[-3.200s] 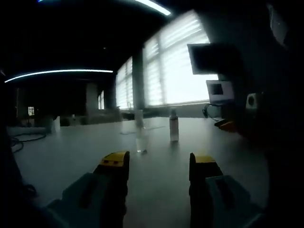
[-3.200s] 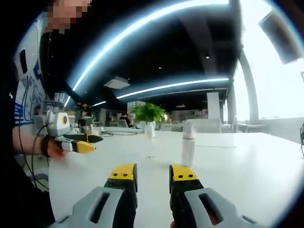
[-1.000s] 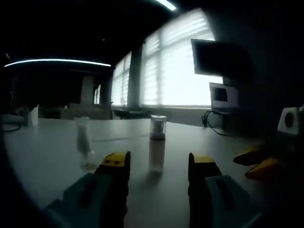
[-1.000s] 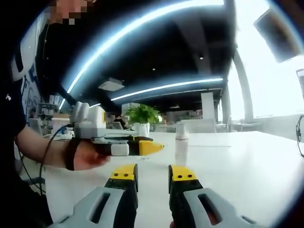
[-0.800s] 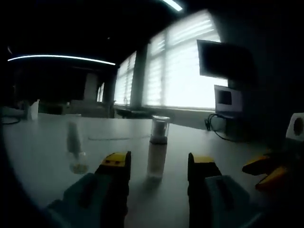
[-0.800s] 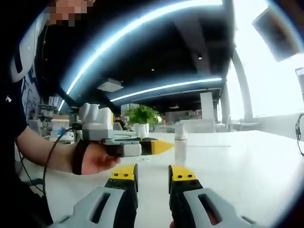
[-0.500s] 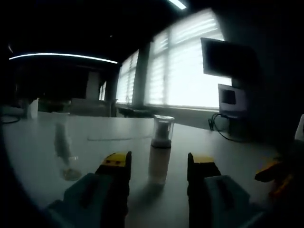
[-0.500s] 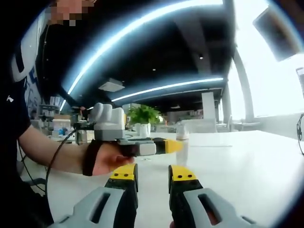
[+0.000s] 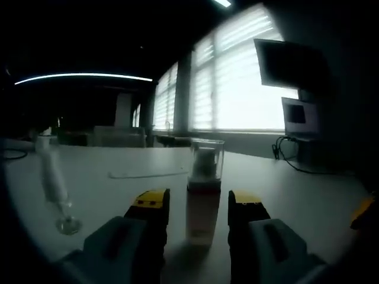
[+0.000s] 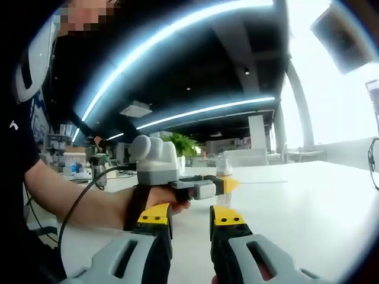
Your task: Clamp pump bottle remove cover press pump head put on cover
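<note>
Dim office tabletop [image 9: 308, 195]: we straddle the pump bottle [image 9: 203, 201] with our left hand-held gripper [image 9: 192, 204], unclenched, ready to clamp.

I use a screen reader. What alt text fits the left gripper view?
A pump bottle with a clear cover stands on a white table between the left gripper's open fingers. A slim glass stands to its left.

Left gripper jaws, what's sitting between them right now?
In the left gripper view, the pump bottle, clear cover on, stands upright on the table between the left gripper jaws, which flank it without visibly touching.
</note>
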`<action>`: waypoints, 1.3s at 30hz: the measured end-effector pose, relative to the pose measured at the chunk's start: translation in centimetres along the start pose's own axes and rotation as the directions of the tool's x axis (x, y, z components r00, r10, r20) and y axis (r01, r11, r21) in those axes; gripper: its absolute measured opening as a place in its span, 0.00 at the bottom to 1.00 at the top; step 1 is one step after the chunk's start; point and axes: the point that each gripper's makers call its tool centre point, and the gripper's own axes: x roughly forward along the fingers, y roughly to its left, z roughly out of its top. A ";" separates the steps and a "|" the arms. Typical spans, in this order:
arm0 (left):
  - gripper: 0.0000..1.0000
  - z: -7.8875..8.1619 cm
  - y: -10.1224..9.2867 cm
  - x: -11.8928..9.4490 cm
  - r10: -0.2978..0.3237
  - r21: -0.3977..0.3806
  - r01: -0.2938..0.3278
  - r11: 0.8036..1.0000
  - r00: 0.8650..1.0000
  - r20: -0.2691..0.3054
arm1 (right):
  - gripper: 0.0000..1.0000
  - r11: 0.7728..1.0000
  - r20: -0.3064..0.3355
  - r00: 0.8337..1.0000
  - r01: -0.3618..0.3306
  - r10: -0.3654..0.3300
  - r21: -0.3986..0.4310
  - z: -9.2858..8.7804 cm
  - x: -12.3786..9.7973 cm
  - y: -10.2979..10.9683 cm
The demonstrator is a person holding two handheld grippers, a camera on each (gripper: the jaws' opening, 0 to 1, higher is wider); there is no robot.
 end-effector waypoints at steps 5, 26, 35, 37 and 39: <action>0.19 -0.2 -0.3 0.1 -0.002 -0.003 0.002 1.000 1.000 0.002 | 0.20 1.000 0.004 1.000 -0.001 0.001 0.005 0.1 0.0 0.1; 0.13 0.3 -2.3 0.1 -0.059 -0.003 0.059 0.998 0.998 0.029 | 0.19 1.000 0.000 1.000 0.000 0.000 0.001 -0.1 0.0 0.0; 0.13 0.4 -1.5 -0.1 -0.044 -0.017 0.045 0.999 0.999 0.031 | 0.19 1.000 -0.007 1.000 0.008 -0.008 -0.017 -0.1 0.0 0.0; 0.13 0.4 -1.6 -0.1 -0.046 -0.011 0.046 0.999 0.999 0.029 | 0.19 1.000 -0.007 1.000 0.010 -0.011 -0.017 -0.1 0.0 0.0; 0.13 0.7 -1.5 -0.1 -0.048 -0.012 0.048 0.999 0.998 0.035 | 0.19 1.000 -0.008 1.000 0.009 -0.009 -0.021 -0.1 0.0 0.0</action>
